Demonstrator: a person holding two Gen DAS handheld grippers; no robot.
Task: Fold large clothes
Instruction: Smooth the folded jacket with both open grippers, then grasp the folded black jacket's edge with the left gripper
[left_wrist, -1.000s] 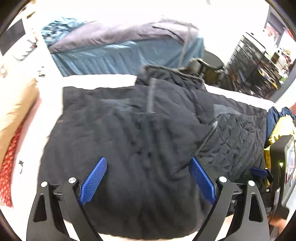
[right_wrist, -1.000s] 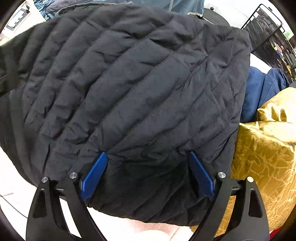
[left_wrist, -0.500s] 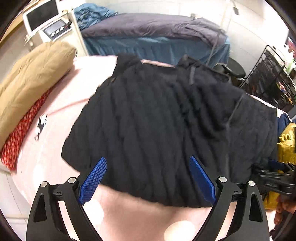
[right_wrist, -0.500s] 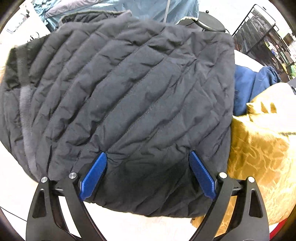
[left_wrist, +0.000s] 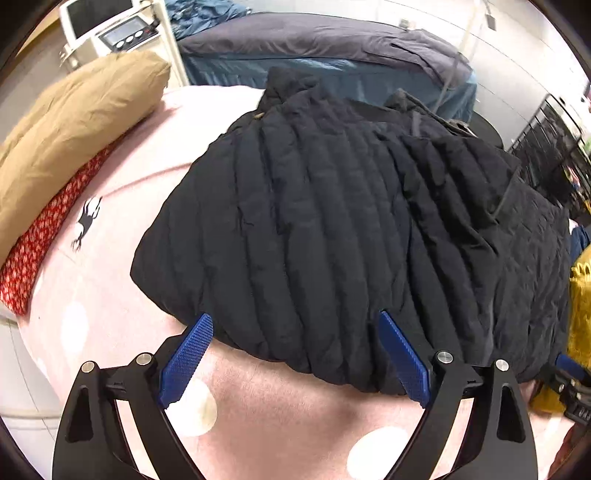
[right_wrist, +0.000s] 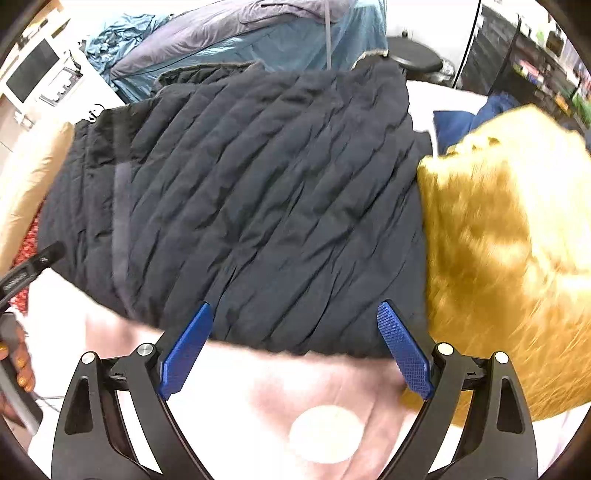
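A black quilted jacket (left_wrist: 332, 229) lies folded on a pink bed (left_wrist: 280, 417) with pale dots, spread just ahead of both grippers. In the left wrist view its long axis runs from near the left gripper (left_wrist: 295, 350) away and to the right, with the collar end at the far side, pointing toward a blue-covered bed (left_wrist: 325, 74) beyond; the quilting channels run roughly along the line from near hem to collar. The left gripper hangs released, its blue pads wide apart above the near hem, holding nothing (whether the pads brush the cloth cannot be told).

In the right wrist view the jacket (right_wrist: 251, 206) fills the space ahead, its near edge just beyond the pads, and a grey strip runs down its left part. The right gripper (right_wrist: 293, 343) is likewise spread wide and holds nothing, over bare pink bedding. To its right, touching the jacket's edge, lies a gold shiny fabric (right_wrist: 509, 266), with a blue garment (right_wrist: 458, 122) behind it.

Left of the left gripper sit a tan pillow (left_wrist: 74, 125) and a red patterned cushion (left_wrist: 40, 236) under it.
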